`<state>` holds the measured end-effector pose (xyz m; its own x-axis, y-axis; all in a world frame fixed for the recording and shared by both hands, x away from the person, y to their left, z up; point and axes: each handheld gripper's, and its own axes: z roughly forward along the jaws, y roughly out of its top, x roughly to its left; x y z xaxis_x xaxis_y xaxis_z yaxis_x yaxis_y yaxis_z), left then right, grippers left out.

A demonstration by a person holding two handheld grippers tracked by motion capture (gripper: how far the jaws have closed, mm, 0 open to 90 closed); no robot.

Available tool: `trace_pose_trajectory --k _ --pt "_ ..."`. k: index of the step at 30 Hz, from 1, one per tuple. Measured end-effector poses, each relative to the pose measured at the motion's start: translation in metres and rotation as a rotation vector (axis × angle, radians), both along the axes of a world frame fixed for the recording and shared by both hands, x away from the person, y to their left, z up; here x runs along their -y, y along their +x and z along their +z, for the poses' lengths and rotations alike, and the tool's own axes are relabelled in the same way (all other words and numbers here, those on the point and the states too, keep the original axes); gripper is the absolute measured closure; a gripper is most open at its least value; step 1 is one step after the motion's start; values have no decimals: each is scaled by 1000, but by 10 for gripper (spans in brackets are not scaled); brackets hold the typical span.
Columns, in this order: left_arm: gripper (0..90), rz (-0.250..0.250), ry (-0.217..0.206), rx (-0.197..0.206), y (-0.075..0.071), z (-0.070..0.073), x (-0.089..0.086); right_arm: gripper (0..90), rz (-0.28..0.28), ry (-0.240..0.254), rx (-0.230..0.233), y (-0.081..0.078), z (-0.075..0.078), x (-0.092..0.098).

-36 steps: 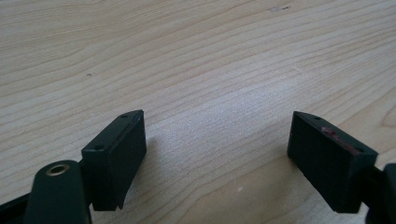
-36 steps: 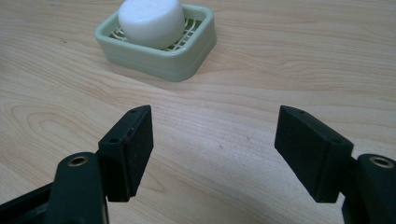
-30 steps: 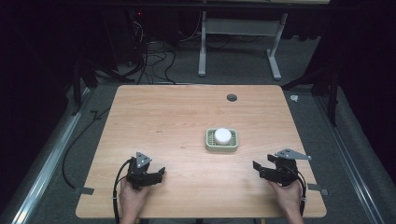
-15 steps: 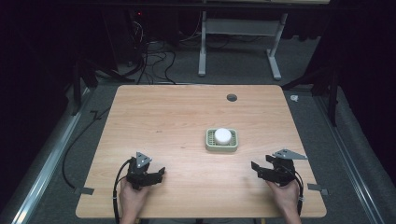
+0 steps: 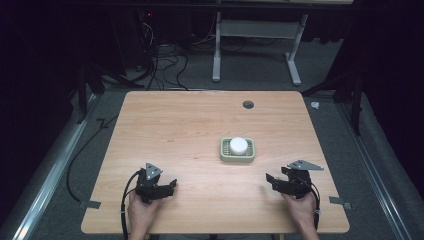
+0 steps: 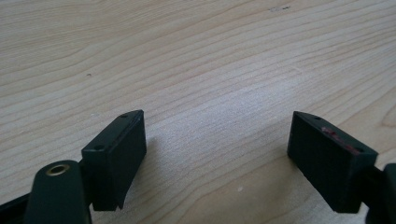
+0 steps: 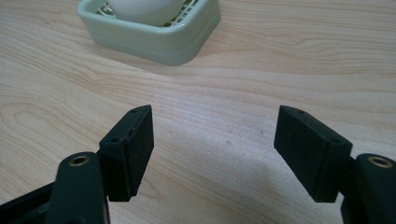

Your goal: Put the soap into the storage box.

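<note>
shifted slightly inward since a moment ago, right gripper faces soap dish; left gripper unmoved; fingers apart, empty, on both; reach barely begun.

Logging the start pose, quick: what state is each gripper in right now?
Left gripper: open, nothing between its jaws.
Right gripper: open, empty, facing the pale green soap dish.
</note>
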<state>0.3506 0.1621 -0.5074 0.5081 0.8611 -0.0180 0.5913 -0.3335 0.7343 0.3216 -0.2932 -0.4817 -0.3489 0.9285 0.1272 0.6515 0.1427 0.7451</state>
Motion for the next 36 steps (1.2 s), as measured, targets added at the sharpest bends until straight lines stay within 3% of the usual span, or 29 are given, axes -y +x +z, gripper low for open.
trace_pose_trajectory --k 36 --pt "200 0 0 0 0 0 0 292 -7 -56 -11 9 -16 -12"
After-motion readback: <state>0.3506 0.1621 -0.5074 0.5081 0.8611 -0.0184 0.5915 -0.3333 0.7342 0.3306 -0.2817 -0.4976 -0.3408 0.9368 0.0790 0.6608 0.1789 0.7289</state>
